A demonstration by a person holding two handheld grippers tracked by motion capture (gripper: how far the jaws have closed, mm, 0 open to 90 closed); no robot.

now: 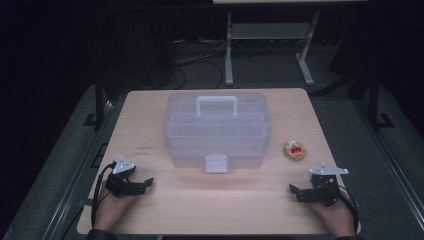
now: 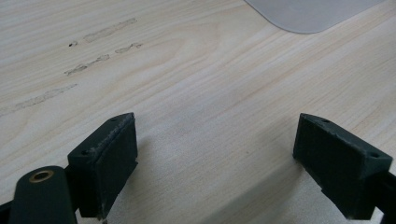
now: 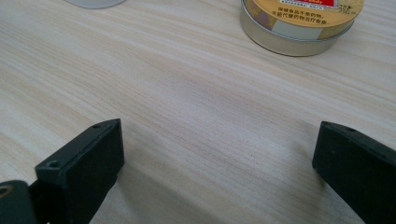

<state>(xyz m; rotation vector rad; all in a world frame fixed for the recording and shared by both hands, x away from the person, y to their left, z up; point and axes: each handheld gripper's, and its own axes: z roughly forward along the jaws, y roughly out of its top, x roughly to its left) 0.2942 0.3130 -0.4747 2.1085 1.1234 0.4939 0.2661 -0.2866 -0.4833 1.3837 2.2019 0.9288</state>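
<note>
**Jaws wide, nothing held**

Left gripper [image 1: 148,183] released, jaws spread over bare wood, resting at the near left of the table [image 1: 220,210]. Right gripper [image 1: 294,190] likewise released and empty, at the near right. Just beyond the right gripper: a small round tin [image 1: 295,150], yellow-and-red label up. Mid-table, between the two: a closed clear plastic box [image 1: 216,131], handle on top, latch facing the person.

Light wooden table [image 1: 165,200] with faint scuff marks [image 2: 93,42], metal desk legs [image 1: 229,50] behind, floor cables [image 1: 200,55]
</note>
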